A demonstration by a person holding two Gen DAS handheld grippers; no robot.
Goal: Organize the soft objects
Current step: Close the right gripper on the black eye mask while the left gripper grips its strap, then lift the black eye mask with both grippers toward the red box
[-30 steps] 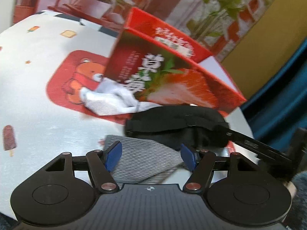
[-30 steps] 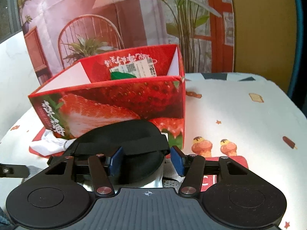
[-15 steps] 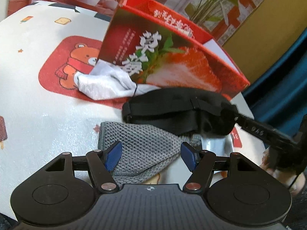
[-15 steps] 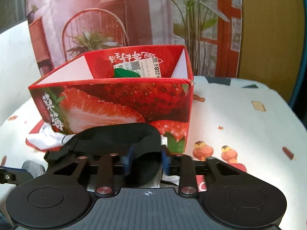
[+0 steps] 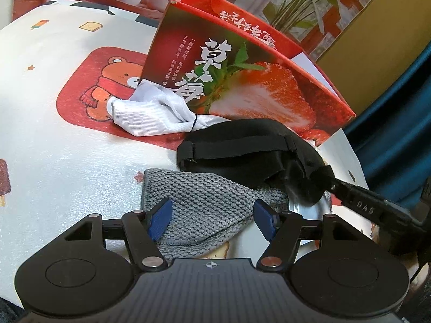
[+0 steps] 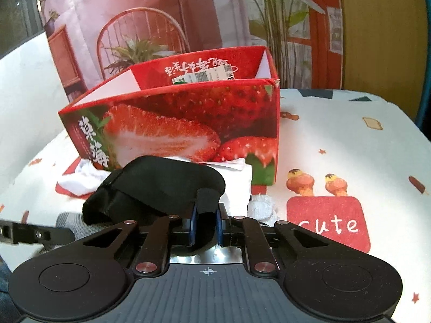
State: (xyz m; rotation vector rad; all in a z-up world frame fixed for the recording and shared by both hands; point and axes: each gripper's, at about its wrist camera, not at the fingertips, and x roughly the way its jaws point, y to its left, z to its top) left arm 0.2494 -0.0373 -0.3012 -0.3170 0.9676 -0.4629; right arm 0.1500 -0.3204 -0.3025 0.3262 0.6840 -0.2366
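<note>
A black eye mask (image 6: 167, 183) lies in front of the red strawberry box (image 6: 188, 113). My right gripper (image 6: 206, 215) has its jaws closing on the mask's near end, and the blue pads pinch the black fabric. In the left wrist view the mask (image 5: 242, 148) rests partly on a grey knitted cloth (image 5: 199, 196), with the right gripper (image 5: 323, 177) gripping its right end. My left gripper (image 5: 212, 212) hovers open over the grey cloth, with nothing pressed between its pads. A white cloth (image 5: 150, 115) is crumpled against the box (image 5: 242, 75).
The box is open at the top and shows a label on its inner far wall. A white folded item (image 6: 237, 180) lies beside the mask at the box's foot. The patterned tablecloth (image 6: 350, 140) spreads to the right. A plant-print backdrop stands behind.
The right gripper's jaws have closed from wide apart onto the eye mask's end. The mask now looks slightly bunched and raised. The left gripper has stayed open above the grey cloth.
</note>
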